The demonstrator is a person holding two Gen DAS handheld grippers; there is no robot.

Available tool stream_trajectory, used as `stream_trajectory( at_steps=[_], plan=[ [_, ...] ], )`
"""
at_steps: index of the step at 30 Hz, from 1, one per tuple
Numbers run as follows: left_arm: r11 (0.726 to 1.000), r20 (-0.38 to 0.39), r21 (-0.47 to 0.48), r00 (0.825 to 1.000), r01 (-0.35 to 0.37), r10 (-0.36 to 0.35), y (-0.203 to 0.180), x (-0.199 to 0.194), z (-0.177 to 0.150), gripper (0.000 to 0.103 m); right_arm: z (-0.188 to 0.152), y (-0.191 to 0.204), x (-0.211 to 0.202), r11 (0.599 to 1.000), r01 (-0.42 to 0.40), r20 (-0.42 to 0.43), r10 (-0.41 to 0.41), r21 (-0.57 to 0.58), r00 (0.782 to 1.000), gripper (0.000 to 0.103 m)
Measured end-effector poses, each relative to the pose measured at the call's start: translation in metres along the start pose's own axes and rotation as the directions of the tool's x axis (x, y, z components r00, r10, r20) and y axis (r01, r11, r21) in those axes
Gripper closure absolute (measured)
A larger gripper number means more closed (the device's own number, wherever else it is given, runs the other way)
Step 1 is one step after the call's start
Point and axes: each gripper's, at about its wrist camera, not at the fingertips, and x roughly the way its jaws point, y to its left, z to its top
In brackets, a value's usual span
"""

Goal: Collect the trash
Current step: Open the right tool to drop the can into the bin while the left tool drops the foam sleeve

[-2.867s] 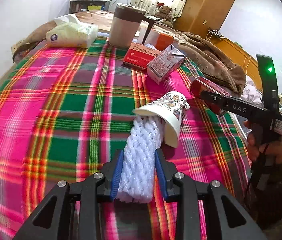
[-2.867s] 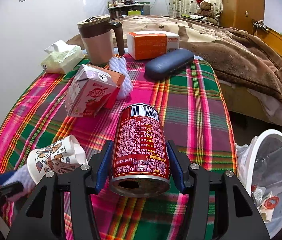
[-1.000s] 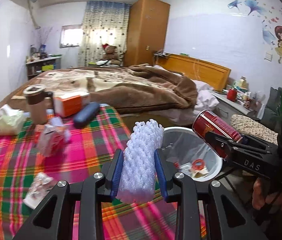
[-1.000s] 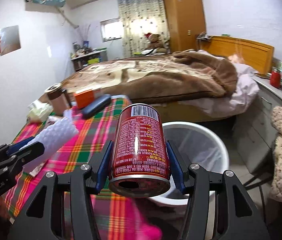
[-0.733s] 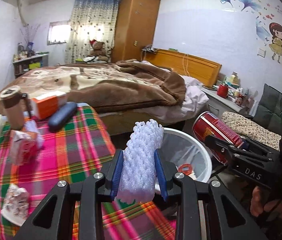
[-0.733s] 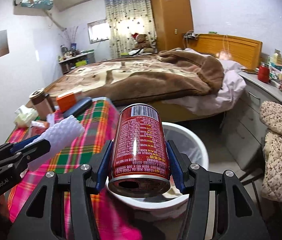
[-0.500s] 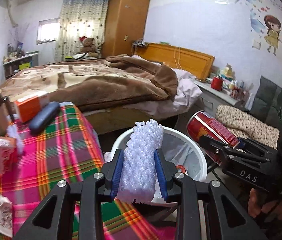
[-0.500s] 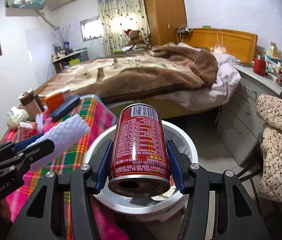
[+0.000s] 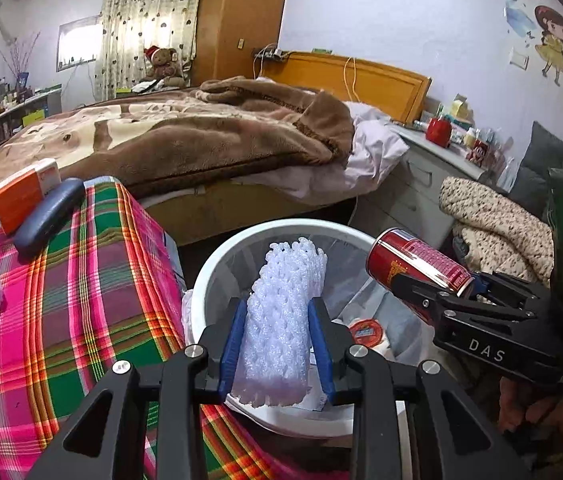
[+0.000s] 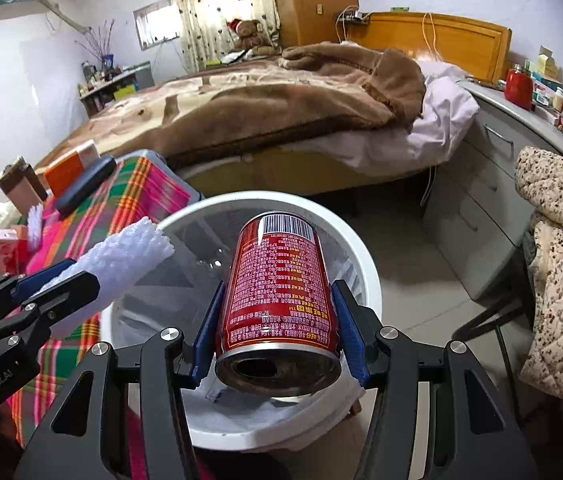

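Foam net [image 9: 277,320] clamped in L gripper [image 9: 277,344], can [image 10: 281,288] in R gripper [image 10: 277,332]; both over bin [image 10: 365,264], long axes toward 12 o'clock; table [image 9: 81,280] at 9; L jaws easing apart, net between

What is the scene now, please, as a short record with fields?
left claw: shut on the foam net, jaws starting to open
right claw: shut on the red can
bin: white, lined, below both claws, some trash inside
table: plaid cloth, beside the bin
on table: orange box, dark case
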Motion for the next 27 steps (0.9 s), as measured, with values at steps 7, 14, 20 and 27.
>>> stream_trajectory(
  at_steps=[7,14,20,27],
  plan=[
    [0.999,-0.016,-0.038,1.000,0.024,-0.024,0.009,0.007,-0.001,0.043,0.001,-0.003,0.005,1.000,0.012,-0.014,-0.012,-0.001,1.000,0.037],
    [0.999,0.010,-0.049,1.000,0.007,-0.006,0.015,-0.007,-0.002,0.043,0.002,0.001,-0.005,1.000,0.004,0.015,-0.004,0.000,1.000,0.037],
    [0.997,0.024,-0.068,0.999,-0.041,0.043,0.027,-0.025,-0.006,0.043,0.005,0.011,-0.013,1.000,-0.010,0.045,0.011,-0.011,0.999,0.037],
    [0.992,0.046,-0.096,0.995,-0.081,0.086,0.047,-0.049,-0.011,0.043,0.009,0.031,-0.022,0.998,-0.053,0.089,0.055,-0.022,0.995,0.037]
  ],
)
